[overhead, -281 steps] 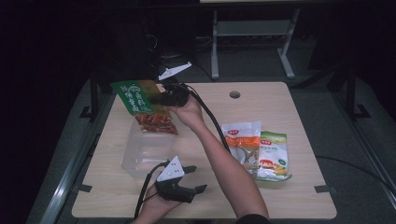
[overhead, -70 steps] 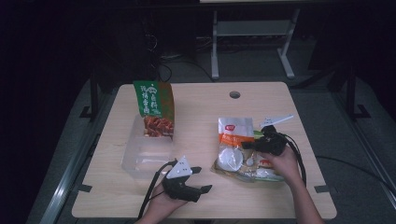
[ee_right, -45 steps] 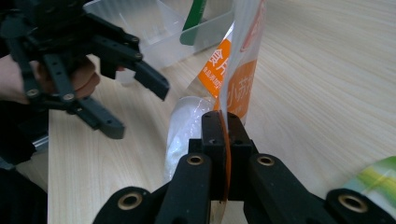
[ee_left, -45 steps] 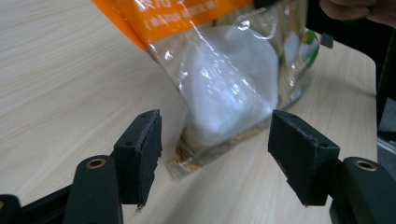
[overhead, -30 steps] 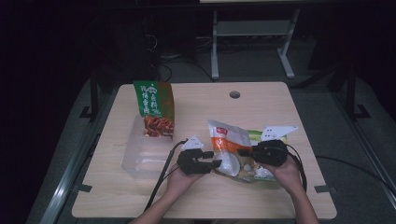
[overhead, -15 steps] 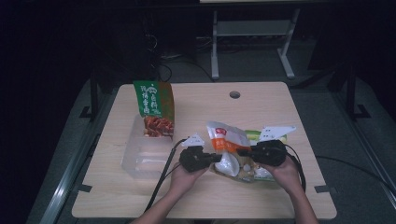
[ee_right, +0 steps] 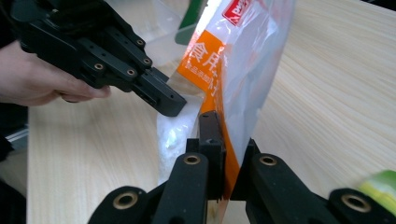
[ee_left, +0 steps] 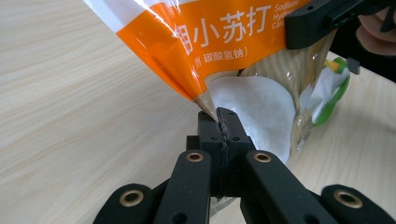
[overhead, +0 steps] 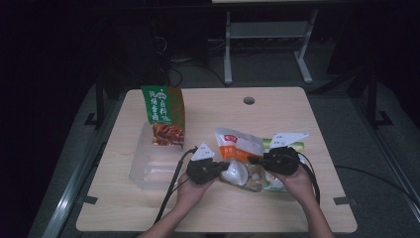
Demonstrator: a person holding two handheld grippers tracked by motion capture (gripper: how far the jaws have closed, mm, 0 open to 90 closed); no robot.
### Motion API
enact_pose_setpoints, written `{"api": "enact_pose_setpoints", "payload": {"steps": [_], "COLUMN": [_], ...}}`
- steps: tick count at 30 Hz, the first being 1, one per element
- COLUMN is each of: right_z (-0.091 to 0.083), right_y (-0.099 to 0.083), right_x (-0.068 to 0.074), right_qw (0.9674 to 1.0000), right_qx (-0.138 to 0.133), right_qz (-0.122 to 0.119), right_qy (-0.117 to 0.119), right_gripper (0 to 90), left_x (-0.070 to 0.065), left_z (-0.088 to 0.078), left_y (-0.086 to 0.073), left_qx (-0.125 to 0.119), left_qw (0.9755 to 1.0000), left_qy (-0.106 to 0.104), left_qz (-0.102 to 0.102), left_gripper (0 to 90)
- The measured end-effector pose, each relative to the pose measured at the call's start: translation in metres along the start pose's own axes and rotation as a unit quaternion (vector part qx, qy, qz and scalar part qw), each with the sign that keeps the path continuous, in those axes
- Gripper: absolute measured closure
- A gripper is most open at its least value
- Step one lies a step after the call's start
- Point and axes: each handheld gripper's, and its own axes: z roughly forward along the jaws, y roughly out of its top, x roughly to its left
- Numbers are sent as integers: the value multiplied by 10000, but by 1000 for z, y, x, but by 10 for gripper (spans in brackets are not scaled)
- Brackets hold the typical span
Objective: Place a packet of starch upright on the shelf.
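An orange-and-white pouch of white powder (overhead: pixel 237 148) is held a little above the wooden table (overhead: pixel 277 114) between both hands. My left gripper (overhead: pixel 225 168) is shut on the pouch's lower left edge; in the left gripper view its jaws (ee_left: pixel 223 116) pinch the film just below the orange print (ee_left: pixel 224 42). From the other side, my right gripper (overhead: pixel 252 159) is shut on the right edge, and the pouch (ee_right: pixel 243 60) rises from its closed jaws (ee_right: pixel 212 121). The left gripper (ee_right: pixel 173 105) reaches in opposite it.
A green-and-red snack bag (overhead: pixel 163 114) stands upright at the far end of a clear plastic box (overhead: pixel 148 168) on the table's left. A green-and-white packet (overhead: pixel 285 146) lies under the right hand. A cable hole (overhead: pixel 248 100) sits near the back edge.
The left gripper, open beside the pouch a second ago, has closed on its left edge. The pouch has sunk slightly and now spans both grippers. The right hand stayed in place.
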Motion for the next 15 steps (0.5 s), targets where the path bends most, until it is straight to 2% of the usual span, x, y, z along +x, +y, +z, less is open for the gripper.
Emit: {"api": "enact_pose_setpoints", "payload": {"steps": [4,9,12,13,15], "right_z": [3,9,12,15,15], "right_y": [2,3,2,1,0], "right_x": [1,0,-1,-2,-1], "right_qw": [10000,9997,9994,9991,9993], "right_qx": [-7,10,81,139,175], "right_qz": [14,207,315,353,301], "right_qy": [6,92,150,169,162], "right_gripper": [848,823,834,864,889], "left_x": [0,0,0,-1,-1], "left_z": [-2,-2,-3,-3,-4], "left_y": [-3,-6,-7,-7,-8], "left_qx": [-1,4,12,11,18], "left_qw": [10000,10000,10000,10000,10000], "left_qy": [63,76,79,75,64], "left_qz": [19,0,-7,-14,-6], "left_gripper": [900,900,900,897,886]}}
